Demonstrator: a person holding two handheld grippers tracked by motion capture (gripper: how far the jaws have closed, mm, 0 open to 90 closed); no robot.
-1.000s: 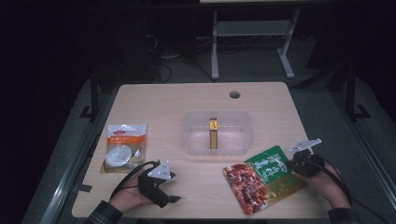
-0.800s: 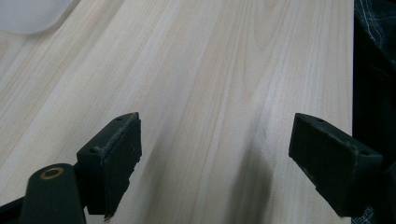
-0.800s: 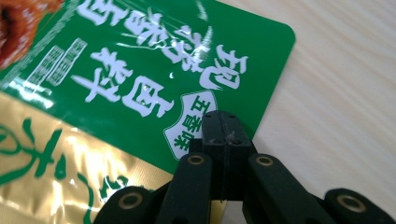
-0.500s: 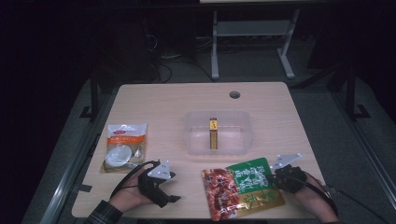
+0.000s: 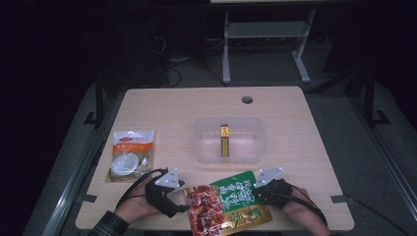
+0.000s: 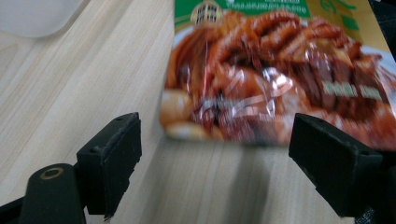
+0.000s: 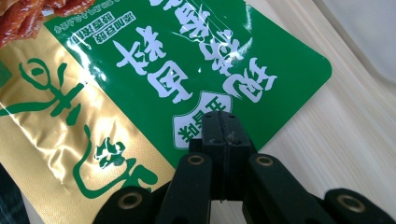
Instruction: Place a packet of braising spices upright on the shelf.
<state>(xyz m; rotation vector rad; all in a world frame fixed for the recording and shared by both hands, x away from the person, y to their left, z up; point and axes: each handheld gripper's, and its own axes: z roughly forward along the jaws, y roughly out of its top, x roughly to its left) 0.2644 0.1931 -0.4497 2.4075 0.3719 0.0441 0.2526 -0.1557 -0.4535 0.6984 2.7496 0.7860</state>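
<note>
Over at the left edge of the pale wood-grain tabletop (image 5: 162,105) lies a flat, clear-windowed packet with an orange header (image 5: 130,155), something round and white showing through its film. Just in front of it, near the front edge, the left gripper (image 5: 183,203) sits low with its blocky black jaws spread wide, nothing between the pads; in the left gripper view the glossy, crinkled red end of the food pouch (image 6: 275,79) lies just ahead of them. That pouch (image 5: 227,204) is a flat, shiny foil rectangle with rounded corners, printed with braised meat, a green panel and a gold band, lying at the middle of the front edge, partly overhanging it. Behind it, mid-table, stands a translucent rectangular plastic tub (image 5: 204,140) with a slim yellow-and-brown stick packet (image 5: 224,141) inside. On the right, the right gripper (image 7: 220,133) has its jaws clenched tight on the pouch's green edge. A round cable hole (image 5: 247,100) marks the far edge.
</note>
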